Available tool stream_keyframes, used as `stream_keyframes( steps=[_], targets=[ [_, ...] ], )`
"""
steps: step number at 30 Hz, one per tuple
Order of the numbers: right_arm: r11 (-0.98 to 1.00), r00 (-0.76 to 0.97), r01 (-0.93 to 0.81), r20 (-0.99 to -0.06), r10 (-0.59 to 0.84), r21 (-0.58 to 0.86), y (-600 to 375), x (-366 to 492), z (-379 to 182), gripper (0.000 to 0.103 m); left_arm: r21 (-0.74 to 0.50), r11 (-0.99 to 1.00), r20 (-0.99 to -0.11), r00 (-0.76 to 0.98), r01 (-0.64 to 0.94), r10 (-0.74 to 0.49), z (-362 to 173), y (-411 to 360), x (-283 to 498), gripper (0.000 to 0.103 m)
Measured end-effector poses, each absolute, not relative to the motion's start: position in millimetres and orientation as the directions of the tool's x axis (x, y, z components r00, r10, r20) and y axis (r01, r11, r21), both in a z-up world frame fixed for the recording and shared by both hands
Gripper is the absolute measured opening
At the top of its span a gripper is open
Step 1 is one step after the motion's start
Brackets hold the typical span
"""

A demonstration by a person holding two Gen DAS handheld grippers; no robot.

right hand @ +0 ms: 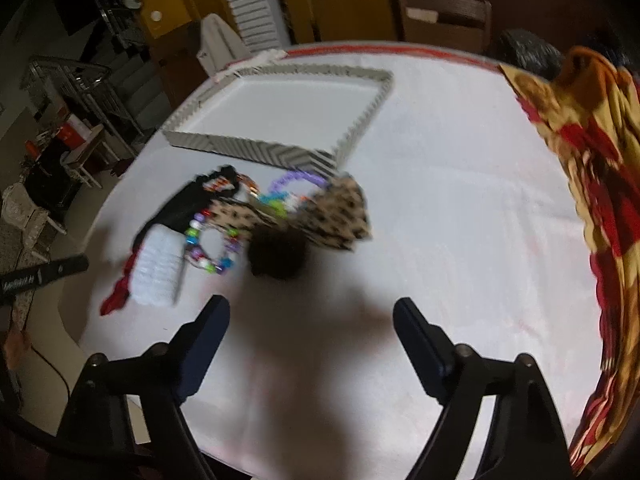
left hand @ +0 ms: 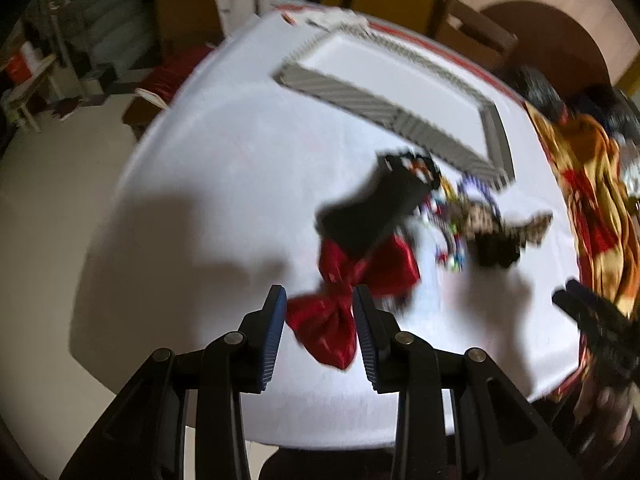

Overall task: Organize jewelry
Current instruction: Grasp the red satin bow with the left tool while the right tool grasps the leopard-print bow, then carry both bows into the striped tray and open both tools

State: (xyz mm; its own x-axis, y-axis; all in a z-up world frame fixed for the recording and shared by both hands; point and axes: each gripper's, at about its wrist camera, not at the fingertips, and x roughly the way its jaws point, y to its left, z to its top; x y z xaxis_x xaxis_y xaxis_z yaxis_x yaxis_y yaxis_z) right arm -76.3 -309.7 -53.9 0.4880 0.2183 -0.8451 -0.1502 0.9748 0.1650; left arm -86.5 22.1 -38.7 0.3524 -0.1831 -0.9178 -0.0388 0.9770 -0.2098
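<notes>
In the left wrist view, the left gripper (left hand: 320, 320) is hanging over the white counter (left hand: 200, 200), its blue-padded fingers (left hand: 276, 328) standing partly apart and released. The red bow (left hand: 340, 300) is showing in the gap between them, though blur is making it impossible to tell whether the pads are touching it. A black accessory (left hand: 372, 208) is lying over the bow's upper lobe. To its right the beads (left hand: 448, 220) and a leopard-print piece (left hand: 492, 220) are sitting in a loose pile. Beyond the pile, the zigzag-edged tray (left hand: 360, 96) is resting on the counter. A red and yellow cloth (left hand: 592, 200) is draping the counter's right edge, and the right gripper's dark body is poking in just below it.

In the right wrist view, the left gripper's black tip is entering at the far left. Next comes a clear ribbed case (right hand: 160, 268) lying on the bow (right hand: 116, 296), then a bead loop (right hand: 212, 244), a dark fuzzy ball (right hand: 276, 256) and the leopard-print piece (right hand: 340, 216). The tray (right hand: 256, 148) is lying behind them. The right gripper (right hand: 312, 320) is hovering with fingers (right hand: 416, 332) spread wide and released, only bare counter between them. The cloth (right hand: 592, 160) is covering the right side.
</notes>
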Motion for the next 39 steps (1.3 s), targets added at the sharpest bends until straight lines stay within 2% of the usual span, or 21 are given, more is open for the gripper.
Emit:
stream_keyframes(
  steps=[2, 9, 15, 17, 18, 19, 21, 24, 32, 39],
  targets=[
    [0.976, 0.481, -0.115, -0.849, 0.216, 0.183, -320, -75, -62, 0.081, -0.223, 0.975, -0.923, 0.326, -0.015, -0.206, -48, 17, -89, 0.042],
    [0.952, 0.463, -0.056, -0.837, 0.292, 0.301, -326, -53, -74, 0.081, -0.226, 0.973, -0.923, 0.308, 0.051, -0.230, -63, 7, -85, 0.054],
    [0.940, 0.428, -0.067, -0.841, 0.330, 0.335, -298, -23, -92, 0.080, -0.163, 0.982, -0.944, 0.277, 0.090, -0.182, -79, 2, -73, 0.054],
    [0.939, 0.419, -0.061, -0.845, 0.333, 0.339, -293, -13, -101, 0.076, -0.151, 0.983, -0.949, 0.261, 0.104, -0.174, -85, 0, -70, 0.054],
    [0.936, 0.413, -0.059, -0.846, 0.338, 0.346, -292, -10, -105, 0.065, -0.149, 0.983, -0.952, 0.252, 0.107, -0.172, -89, 0, -69, 0.054],
    [0.932, 0.406, -0.056, -0.845, 0.349, 0.358, -290, -7, -109, 0.048, -0.148, 0.983, -0.954, 0.247, 0.104, -0.170, -91, 0, -68, 0.054],
    [0.911, 0.403, -0.063, -0.825, 0.397, 0.407, -290, -6, -115, 0.029, -0.162, 0.983, -0.950, 0.254, 0.087, -0.179, -94, 4, -66, 0.041],
    [0.917, 0.422, -0.075, -0.821, 0.386, 0.392, -288, -13, -112, 0.014, -0.184, 0.979, -0.946, 0.254, 0.083, -0.200, -94, 9, -66, 0.027],
    [0.907, 0.475, -0.116, -0.780, 0.408, 0.404, -303, -44, -72, 0.013, -0.219, 0.972, -0.936, 0.265, 0.082, -0.233, -69, 21, -82, 0.023],
    [0.883, 0.546, -0.127, -0.711, 0.442, 0.451, -324, -55, -34, 0.013, -0.215, 0.970, -0.901, 0.361, 0.112, -0.241, -16, 20, -83, 0.023]
  ],
)
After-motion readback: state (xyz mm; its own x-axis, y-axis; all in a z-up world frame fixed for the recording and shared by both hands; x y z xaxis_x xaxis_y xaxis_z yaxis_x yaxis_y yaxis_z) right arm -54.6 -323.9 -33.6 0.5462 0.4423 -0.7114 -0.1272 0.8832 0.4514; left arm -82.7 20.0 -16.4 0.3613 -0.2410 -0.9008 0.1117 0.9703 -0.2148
